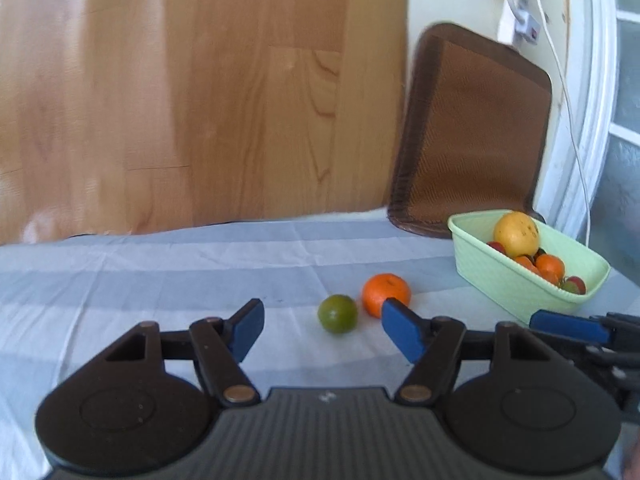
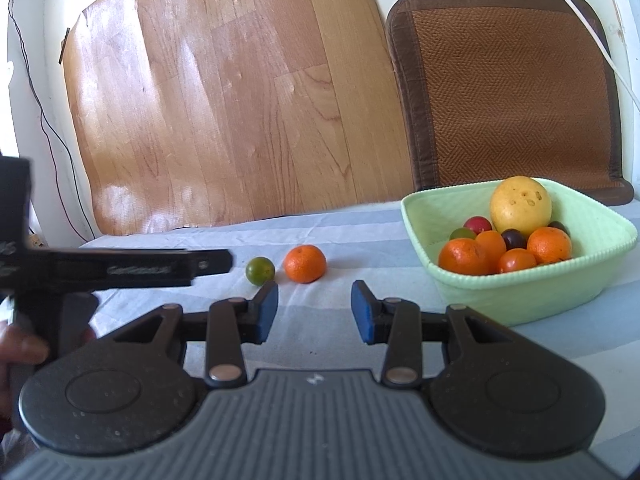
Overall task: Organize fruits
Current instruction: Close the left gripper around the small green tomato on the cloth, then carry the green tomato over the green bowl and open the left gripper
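**Two fruits loose on the cloth, both grippers empty**

Your left gripper (image 1: pixel 322 330) hangs low over the striped cloth (image 1: pixel 120 280) with its blue pads (image 1: pixel 248 330) spread wide and nothing between them. Just past the gap sits the lime (image 1: pixel 337 313), and beside it to the right, very close or just touching, the orange (image 1: pixel 386 294); your right-hand pad overlaps the orange's lower edge in this view, though contact cannot be told.

Your right gripper (image 2: pixel 314 312) is also spread, a little narrower, and holds nothing. The lime (image 2: pixel 260 270) and orange (image 2: pixel 305 263) lie ahead and slightly left of it, near the tip of the other gripper.

Further right, the green basket (image 2: pixel 520 296) stands on the cloth, well apart from the two loose fruits. It holds a big yellow fruit (image 2: pixel 520 204), several oranges and small dark and red fruits. A woven mat (image 2: pixel 512 80) leans against the wall behind it.
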{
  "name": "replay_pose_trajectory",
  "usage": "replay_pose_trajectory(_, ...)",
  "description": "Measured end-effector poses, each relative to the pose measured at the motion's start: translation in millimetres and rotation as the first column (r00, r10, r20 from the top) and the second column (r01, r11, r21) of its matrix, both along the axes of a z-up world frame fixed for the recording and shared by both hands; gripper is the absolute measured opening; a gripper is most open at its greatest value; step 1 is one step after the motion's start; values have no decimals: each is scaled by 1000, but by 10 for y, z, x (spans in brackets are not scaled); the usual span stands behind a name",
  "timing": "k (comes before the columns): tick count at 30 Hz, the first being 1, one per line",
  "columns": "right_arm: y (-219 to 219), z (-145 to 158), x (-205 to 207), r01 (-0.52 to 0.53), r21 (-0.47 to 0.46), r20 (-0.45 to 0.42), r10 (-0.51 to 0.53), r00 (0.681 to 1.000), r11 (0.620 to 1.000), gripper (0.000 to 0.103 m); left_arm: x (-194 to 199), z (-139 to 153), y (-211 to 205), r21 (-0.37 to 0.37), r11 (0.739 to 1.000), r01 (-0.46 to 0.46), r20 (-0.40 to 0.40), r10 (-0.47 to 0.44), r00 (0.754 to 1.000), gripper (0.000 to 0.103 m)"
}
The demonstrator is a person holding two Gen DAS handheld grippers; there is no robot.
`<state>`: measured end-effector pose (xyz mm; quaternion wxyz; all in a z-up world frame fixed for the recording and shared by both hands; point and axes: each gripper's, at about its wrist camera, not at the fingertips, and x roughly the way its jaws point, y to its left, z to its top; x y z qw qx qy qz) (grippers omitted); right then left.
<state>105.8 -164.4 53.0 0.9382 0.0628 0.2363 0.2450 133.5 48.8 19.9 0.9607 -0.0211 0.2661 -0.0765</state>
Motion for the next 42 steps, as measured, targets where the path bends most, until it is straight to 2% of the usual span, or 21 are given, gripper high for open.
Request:
replay_pose_trajectory(3, 3, 3, 7, -8, 4, -1, 8, 1000, 1000, 43, 213, -65, -127, 61, 997, 49, -43, -46, 998, 52)
replay_pose_trajectory(6, 4, -2, 9, -12, 6, -2, 12, 1000, 1000, 43, 371, -168, -200, 94, 993, 73, -103, -64, 993, 36)
replay_pose_trajectory(7, 3, 0, 9, -13, 5, -3, 13, 1000, 1000, 43, 376, -168, -188, 95, 994, 59, -99, -50, 994, 28)
replay_pose_trajectory(10, 14, 4, 29, -19, -1, -9, 19, 1000, 1000, 43, 284, -159, -111, 53, 997, 48, -89, -43, 995, 28)
replay_pose_trajectory(15, 170, 34, 268, -36, -63, -51, 33, 998, 997, 43, -218, -103, 74, -18, 999, 38, -67, -39, 997, 28)
replay_pose_trajectory(16, 247, 52, 349, -53, -81, -55, 49, 997, 995, 47, -318, -106, 88, -34, 999, 39, -62, -41, 997, 28)
replay_pose_trajectory(17, 325, 72, 416, -67, -94, -47, 63, 997, 993, 57, -412, -115, 94, -40, 998, 38, -57, -41, 998, 28)
replay_pose_trajectory(19, 507, 86, 569, -81, -135, -10, 80, 997, 987, 68, -507, -153, 66, -20, 999, 31, -59, -33, 998, 28)
replay_pose_trajectory(22, 787, -15, 887, -76, -235, -33, 70, 997, 969, 68, -562, -123, 71, -21, 999, 25, -31, -26, 999, 28)
replay_pose_trajectory(23, 853, -72, 987, -78, -275, -58, 65, 996, 958, 64, -555, -129, 75, -24, 999, 29, -34, -30, 999, 28)
replay_pose_trajectory(24, 889, -149, 1103, -86, -310, -110, 54, 992, 947, 55, -546, -130, 82, -27, 999, 32, -37, -33, 999, 28)
replay_pose_trajectory(25, 836, -174, 1161, -120, -263, -175, 75, 982, 957, 39, -544, -126, 97, -36, 999, 35, -38, -36, 999, 28)
replay_pose_trajectory(29, 488, -28, 862, -85, -179, -149, 58, 987, 980, 38, -547, -105, 152, -89, 995, 36, -26, -38, 999, 28)
replay_pose_trajectory(32, 118, 169, 410, -51, -145, -34, 47, 998, 988, 38, -459, -20, 100, -214, 973, 89, -38, -99, 994, 28)
replay_pose_trajectory(33, -10, 224, 281, -8, -158, 21, 11, 1000, 987, 38, -411, 53, 0, -228, 966, 121, -22, -129, 991, 28)
replay_pose_trajectory(35, -285, 323, 114, 90, -161, 108, -74, 991, 983, 39, -308, 199, -264, -206, 960, 188, 19, -189, 982, 28)
replay_pose_trajectory(37, -540, 363, 97, 160, -151, 153, -137, 979, 975, 39, -163, 311, -585, -180, 948, 261, 49, -257, 965, 29)
replay_pose_trajectory(39, -707, 302, 211, 224, -177, 157, -197, 968, 958, 39, -3, 359, -897, -153, 940, 304, 55, -299, 953, 29)
replay_pose_trajectory(42, -938, 122, 389, 277, -159, 103, -263, 959, 948, 39, 204, 326, -1257, -127, 939, 321, 31, -320, 947, 29)
